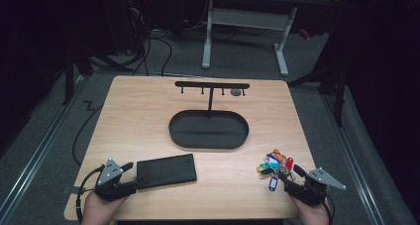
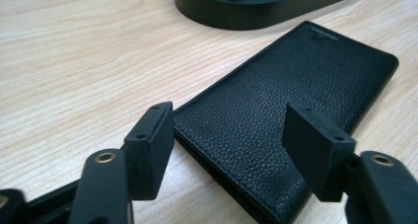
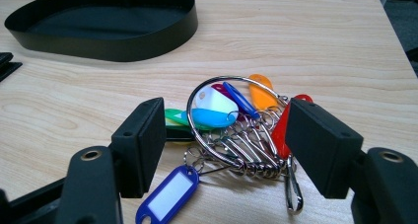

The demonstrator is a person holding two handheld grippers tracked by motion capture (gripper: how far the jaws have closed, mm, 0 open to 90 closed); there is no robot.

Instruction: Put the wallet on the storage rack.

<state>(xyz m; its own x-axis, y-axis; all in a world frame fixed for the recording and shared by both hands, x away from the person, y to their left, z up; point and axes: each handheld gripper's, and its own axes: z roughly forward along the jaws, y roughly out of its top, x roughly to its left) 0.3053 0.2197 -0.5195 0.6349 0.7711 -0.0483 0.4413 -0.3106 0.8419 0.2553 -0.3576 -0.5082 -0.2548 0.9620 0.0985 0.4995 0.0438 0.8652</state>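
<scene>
Near the tabletop's front edge, left gripper spread over the black grained-leather wallet, its embossed stamp unreadable; right gripper spread around blank-labelled coloured key tags on a metal ring.

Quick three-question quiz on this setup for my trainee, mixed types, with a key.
1. True or false: the left gripper is clamped on the wallet.
2. What lies between the right gripper's jaws?
A. wallet
B. bunch of key tags
C. oval tray
3. What black thing sits mid-table beneath the hook rack?

Key:
1. False; its jaws stand open around the wallet's near end.
2. B, the bunch of key tags.
3. The oval tray.
</scene>
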